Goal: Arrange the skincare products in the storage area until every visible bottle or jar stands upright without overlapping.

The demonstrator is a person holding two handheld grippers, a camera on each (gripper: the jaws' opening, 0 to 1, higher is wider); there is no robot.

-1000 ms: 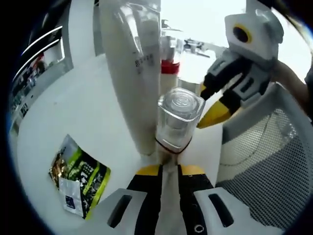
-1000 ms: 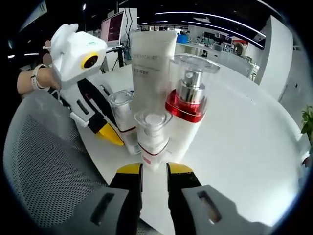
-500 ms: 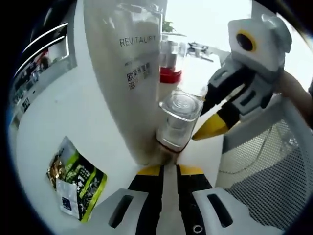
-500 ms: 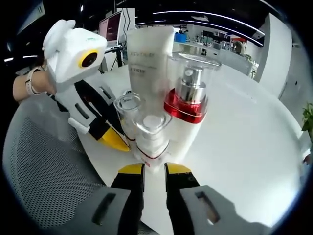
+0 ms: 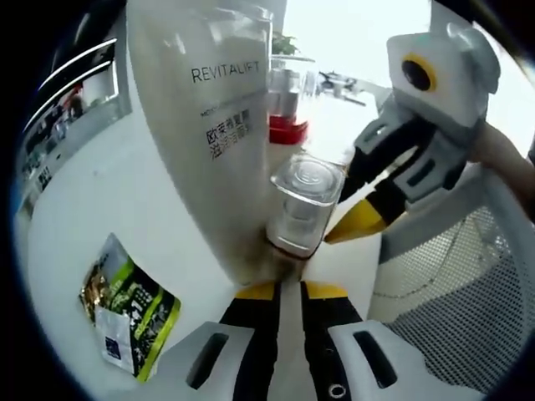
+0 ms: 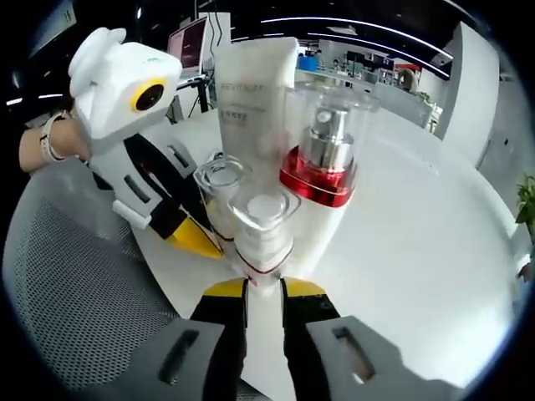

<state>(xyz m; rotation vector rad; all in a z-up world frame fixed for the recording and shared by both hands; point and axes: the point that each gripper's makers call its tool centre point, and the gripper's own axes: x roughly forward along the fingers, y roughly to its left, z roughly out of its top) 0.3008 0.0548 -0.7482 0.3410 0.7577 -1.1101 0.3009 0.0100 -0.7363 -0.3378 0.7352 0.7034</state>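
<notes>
White tabletop (image 6: 418, 251) carries 4 upright products. Your left gripper (image 5: 288, 288) pinches 1 clear-capped bottle (image 5: 303, 205); your right gripper (image 6: 263, 288) pinches another (image 6: 261, 234), keeping both steady beside the tube (image 5: 205, 125).

1. A tall white squeeze tube (image 5: 205, 125), printed "REVITALIFT" with smaller dark lettering beneath, stands upright on the white table at the back of the cluster.
2. A white pump bottle (image 6: 322, 180) with a red collar, silver pump and clear overcap stands upright just beside the tube.
3. A small white bottle with a clear square cap (image 5: 303, 205) and a thin red band stands upright in front of the tube.
4. A second small clear-capped bottle (image 6: 261, 230) of like make stands upright just beside it, in front of the pump bottle.
</notes>
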